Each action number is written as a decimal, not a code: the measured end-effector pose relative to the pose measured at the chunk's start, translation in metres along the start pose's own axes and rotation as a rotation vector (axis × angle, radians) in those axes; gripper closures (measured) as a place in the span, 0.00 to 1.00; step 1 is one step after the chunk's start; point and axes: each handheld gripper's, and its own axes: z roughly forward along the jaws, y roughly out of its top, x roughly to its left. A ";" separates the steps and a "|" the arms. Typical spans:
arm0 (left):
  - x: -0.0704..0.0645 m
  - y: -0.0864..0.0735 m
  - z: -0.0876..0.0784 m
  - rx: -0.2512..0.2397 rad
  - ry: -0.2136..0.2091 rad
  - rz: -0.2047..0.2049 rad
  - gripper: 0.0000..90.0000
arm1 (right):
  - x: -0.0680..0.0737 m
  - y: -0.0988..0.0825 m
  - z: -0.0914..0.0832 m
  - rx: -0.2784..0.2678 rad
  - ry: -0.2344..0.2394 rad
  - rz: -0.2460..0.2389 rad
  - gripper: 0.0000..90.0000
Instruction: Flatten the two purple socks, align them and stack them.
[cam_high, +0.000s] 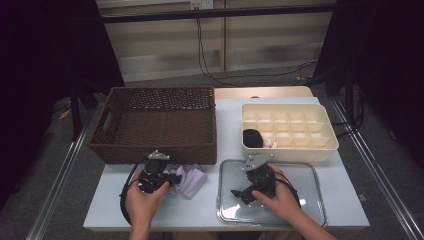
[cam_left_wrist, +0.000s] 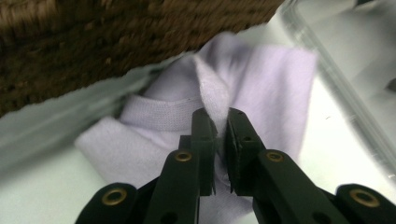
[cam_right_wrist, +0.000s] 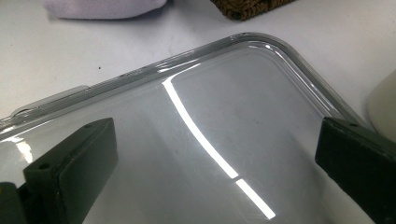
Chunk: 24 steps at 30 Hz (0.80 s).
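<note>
Pale lilac folded cloth, soft and light, lies on the white table just ahead of my left gripper, beside the brown woven basket. It will sag and bunch, so I take a raised fold. Left jaws nearly together, pinching that ridge. Right gripper: jaws spread wide over the clear plastic lid, gripping nothing.

Light is falling from overhead onto the table, while the room's edges are sinking into near-black. The basket is smearing into blur in the left gripper view, and the cloth is looking soft. A bright glare streak is running across the lid.
</note>
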 end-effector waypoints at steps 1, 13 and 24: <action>-0.001 0.002 -0.002 0.001 -0.005 0.010 0.92 | 0.000 0.000 0.000 0.000 0.000 0.004 0.00; -0.035 0.024 0.009 -0.023 -0.105 0.105 0.92 | 0.000 0.000 0.001 -0.002 -0.003 0.001 0.00; -0.034 0.029 0.014 -0.055 -0.095 0.078 0.55 | 0.000 0.000 0.001 -0.004 -0.005 -0.002 0.00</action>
